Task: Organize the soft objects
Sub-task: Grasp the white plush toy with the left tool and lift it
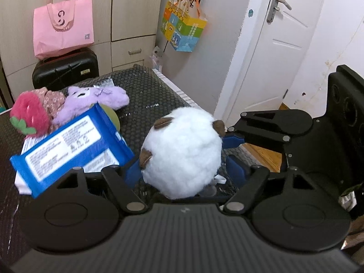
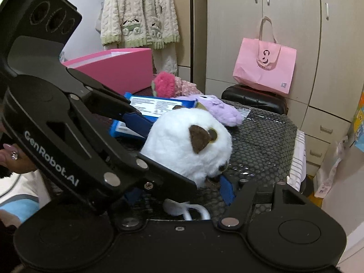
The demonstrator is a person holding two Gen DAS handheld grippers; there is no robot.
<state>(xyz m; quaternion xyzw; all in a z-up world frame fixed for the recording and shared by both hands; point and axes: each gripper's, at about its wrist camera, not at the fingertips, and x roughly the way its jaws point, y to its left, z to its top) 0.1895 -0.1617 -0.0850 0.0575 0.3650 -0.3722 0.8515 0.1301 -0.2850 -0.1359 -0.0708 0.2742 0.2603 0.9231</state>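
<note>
Left of the left gripper (image 1: 182, 170) lay a blue wipes pack (image 1: 68, 145), a strawberry plush (image 1: 29, 113) and a purple plush (image 1: 95, 100) on the dark mat (image 1: 159, 95). The white plush (image 1: 182, 152) sat between its 2 blue pads, clenched from both sides. The right gripper (image 2: 182, 188) clamped the same plush from the right.

White lettering "GenRobot.AI" runs along the black body of the left tool (image 2: 179, 150). The pink tote bag (image 2: 265, 68) bears a logo too blurred to read; the blue packet's (image 1: 68, 141) label print is illegible.
</note>
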